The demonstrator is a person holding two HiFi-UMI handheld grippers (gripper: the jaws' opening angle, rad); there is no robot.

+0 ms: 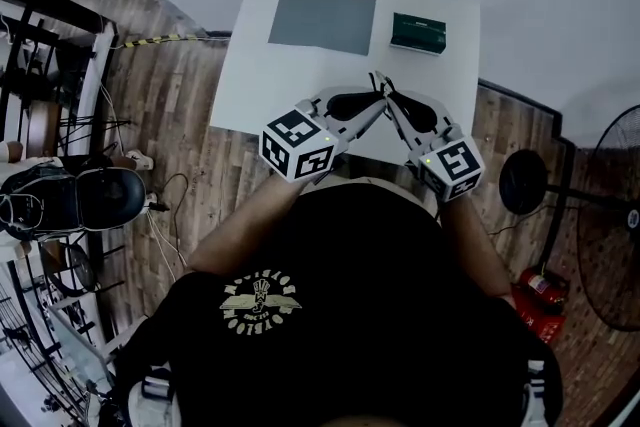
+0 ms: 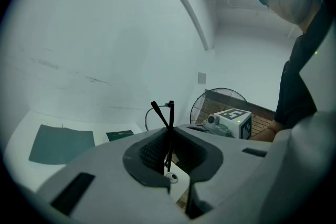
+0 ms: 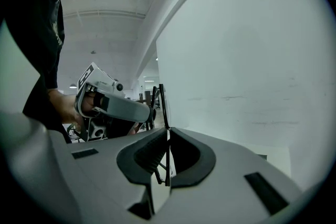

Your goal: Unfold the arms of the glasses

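The glasses (image 1: 379,81) are a thin black frame held in the air over the near edge of the white table (image 1: 250,85), between the two gripper tips. My left gripper (image 1: 374,105) comes in from the left and is shut on a thin black part of the glasses (image 2: 168,136); two dark arm ends (image 2: 161,112) stick up above its jaws, crossing each other. From the right, my right gripper (image 1: 392,107) meets it tip to tip and is shut on another thin black part (image 3: 166,136). The lenses are hidden.
A grey mat (image 1: 322,19) and a dark green case (image 1: 418,32) lie at the far side of the table. A standing fan (image 1: 612,215) with a round black base (image 1: 523,181) and a red fire extinguisher (image 1: 535,290) stand on the wooden floor at the right.
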